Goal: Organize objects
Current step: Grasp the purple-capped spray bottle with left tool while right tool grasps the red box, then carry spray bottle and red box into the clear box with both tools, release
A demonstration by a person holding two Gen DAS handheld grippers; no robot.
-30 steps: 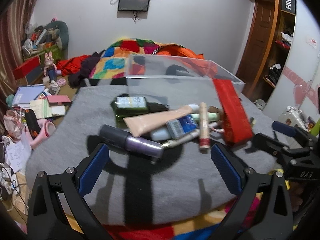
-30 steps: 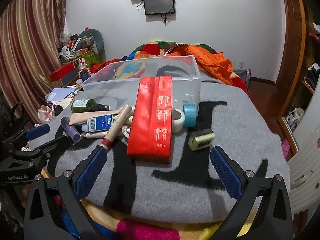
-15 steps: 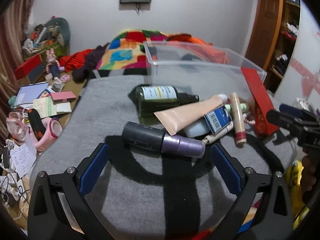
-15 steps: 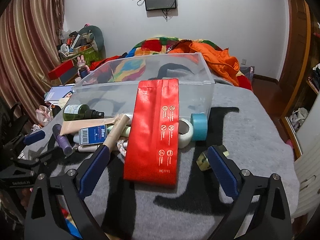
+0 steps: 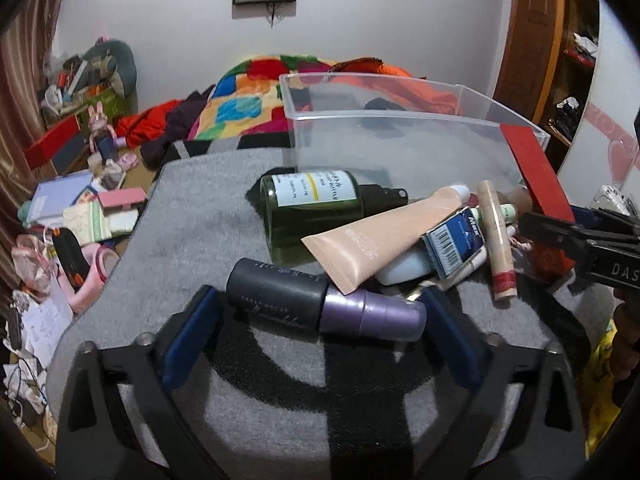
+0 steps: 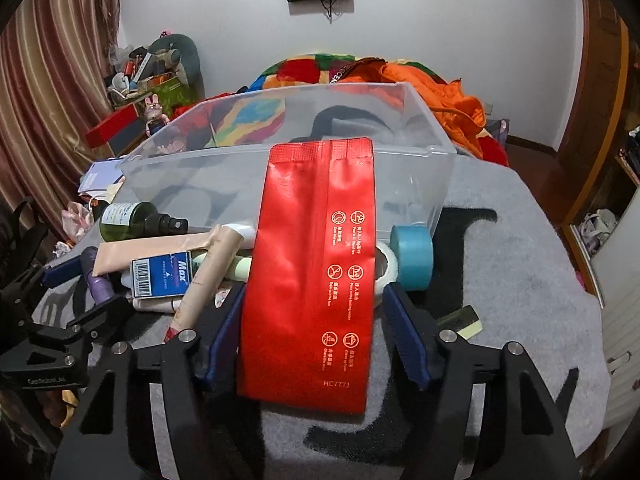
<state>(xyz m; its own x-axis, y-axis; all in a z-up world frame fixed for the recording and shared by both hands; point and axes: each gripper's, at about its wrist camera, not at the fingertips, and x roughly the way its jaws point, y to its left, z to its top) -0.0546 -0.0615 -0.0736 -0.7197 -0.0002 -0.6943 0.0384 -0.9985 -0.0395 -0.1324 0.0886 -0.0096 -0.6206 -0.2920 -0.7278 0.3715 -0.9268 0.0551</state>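
Note:
A purple bottle with a black cap (image 5: 324,312) lies on the grey blanket between the fingers of my open left gripper (image 5: 320,332). A red foil pouch (image 6: 316,264) leans on the clear plastic bin (image 6: 288,148) and lies between the fingers of my open right gripper (image 6: 312,332). The pads look close to the pouch's sides. Beside it lie a green bottle (image 5: 312,208), a peach tube (image 5: 380,240), a blue Max box (image 5: 456,244) and a slim beige stick (image 5: 498,240).
Rolls of blue tape (image 6: 412,256) and white tape (image 6: 386,268) lie right of the pouch, and a small yellow-green box (image 6: 464,320) near the right finger. A cluttered floor (image 5: 60,240) lies to the left. A bed with a colourful quilt (image 5: 256,100) stands behind the bin.
Both grippers have moved forward and down. The left now straddles the purple bottle. The right has narrowed around the red pouch.

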